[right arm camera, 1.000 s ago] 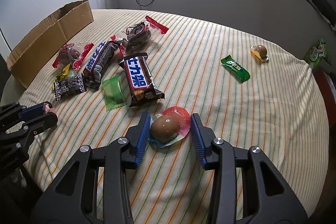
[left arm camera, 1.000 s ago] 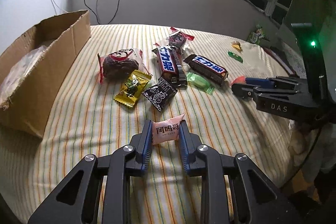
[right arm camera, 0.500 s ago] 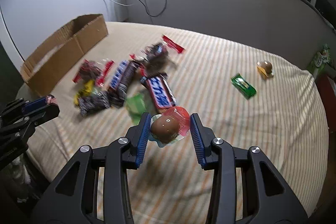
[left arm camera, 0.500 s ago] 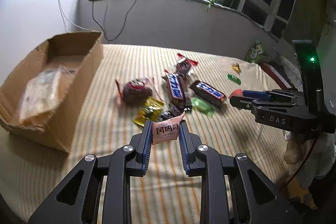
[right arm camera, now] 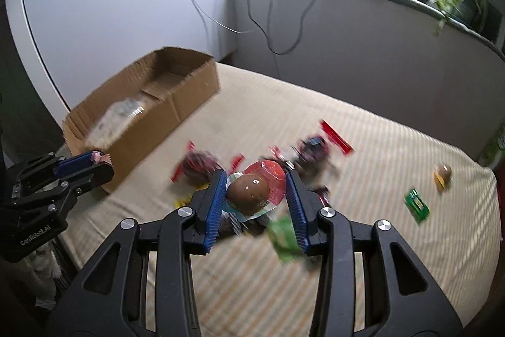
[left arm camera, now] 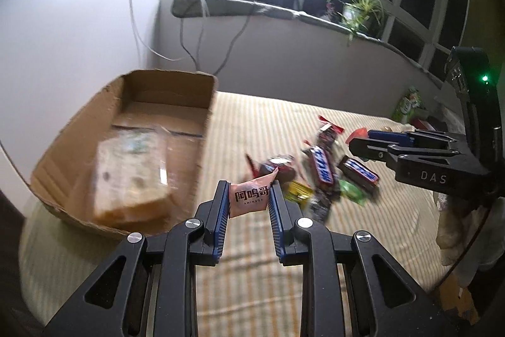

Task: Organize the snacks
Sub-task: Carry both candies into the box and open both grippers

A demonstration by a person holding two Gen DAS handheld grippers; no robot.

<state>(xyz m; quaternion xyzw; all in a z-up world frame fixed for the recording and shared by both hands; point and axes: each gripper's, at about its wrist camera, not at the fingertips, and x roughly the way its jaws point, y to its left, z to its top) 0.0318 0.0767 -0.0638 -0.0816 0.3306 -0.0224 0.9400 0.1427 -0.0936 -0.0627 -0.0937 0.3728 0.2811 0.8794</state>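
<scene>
Both grippers loaded: left gripper (left arm camera: 247, 201) pinching the pink packet (left arm camera: 251, 198), right gripper (right arm camera: 256, 195) clamping the egg snack (right arm camera: 249, 193). I'd clear the wall of the cardboard box (left arm camera: 202, 144), mid-left of frame, before letting go.

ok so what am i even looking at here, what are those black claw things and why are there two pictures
The claws are hand-held two-finger grippers; a person carries one in each hand. Each has a camera looking forward along its fingers, hence two pictures of one scene.

The left gripper is shut on a pink snack packet. The other gripper shows at that picture's right edge.

The right gripper is shut on a brown packaged egg in a clear and red wrapper.

Below is a table with a striped cloth. On it lies a blurred pile of snacks, including chocolate bars, plus a small green packet apart from them. A cardboard box stands at the left with a bag inside.
</scene>
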